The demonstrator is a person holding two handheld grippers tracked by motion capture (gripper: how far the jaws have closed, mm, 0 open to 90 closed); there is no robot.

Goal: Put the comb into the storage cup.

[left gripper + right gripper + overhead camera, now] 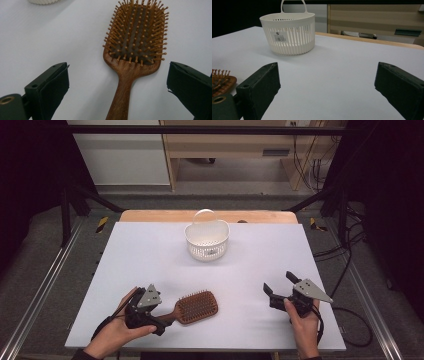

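Left gripper view looks down on the wooden paddle hairbrush [133, 50], bristles up, its handle running between the left gripper's [117, 82] wide-open jaws, a line-up that suits a grasp on the handle. High view places the brush nearer the person than the white basket [207, 240]. The right gripper [280, 285], also open, waits right of the brush; its own view reveals the basket's label.

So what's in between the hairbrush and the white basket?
Nothing: in the high view, only bare white table lies between the hairbrush and the basket.
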